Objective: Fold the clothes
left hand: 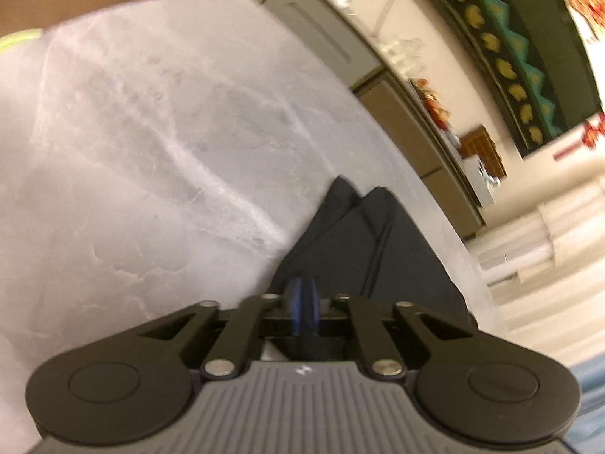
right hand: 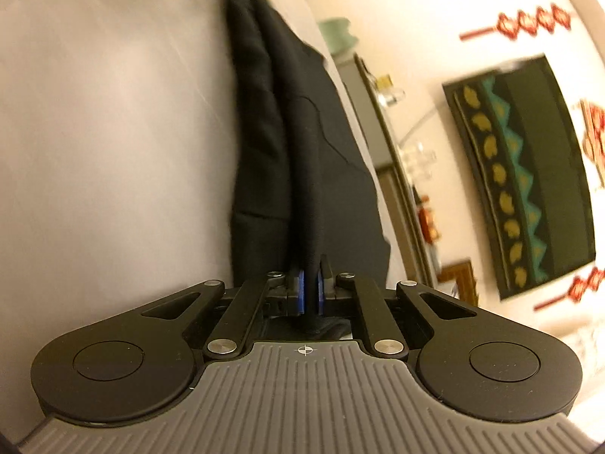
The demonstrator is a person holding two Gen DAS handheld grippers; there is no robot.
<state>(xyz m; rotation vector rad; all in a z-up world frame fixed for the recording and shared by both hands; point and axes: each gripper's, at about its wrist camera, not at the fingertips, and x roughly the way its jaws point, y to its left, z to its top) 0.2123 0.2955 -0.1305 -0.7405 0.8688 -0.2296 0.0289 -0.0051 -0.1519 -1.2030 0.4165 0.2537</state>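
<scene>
Ribbed grey housing and black linkage arms fill the bottom of both wrist views. My left gripper (left hand: pixel 302 302) has its blue-padded fingers (left hand: pixel 296 304) drawn almost together; dark cloth lies directly ahead of and under them, but I cannot tell from this view whether any of it is pinched between the pads.

My right gripper (right hand: pixel 311 287) has its fingers (right hand: pixel 300 291) narrow and clamped on a rolled fold of the black garment (right hand: pixel 302 143): the fold runs straight out from between the blue pads and away up the view. No earlier view is at hand, so only the present grip is noted.

Garment position: it lies on the grey marbled worktop (left hand: pixel 151 132), near that worktop's curved right-hand edge. In the right wrist view it stretches as two long bunched ridges side by side, with a flatter panel spread to their right reaching the edge. In the left wrist view the same black garment (left hand: pixel 378 234) shows two pointed corners ahead of the fingers, one just behind the other.

Background, blurred: a grey cabinet (left hand: pixel 321 30) against a cream wall, a dark wall hanging (right hand: pixel 529 174) with teal zigzag and yellow motifs, and red knot ornaments (right hand: pixel 529 24) above it.
</scene>
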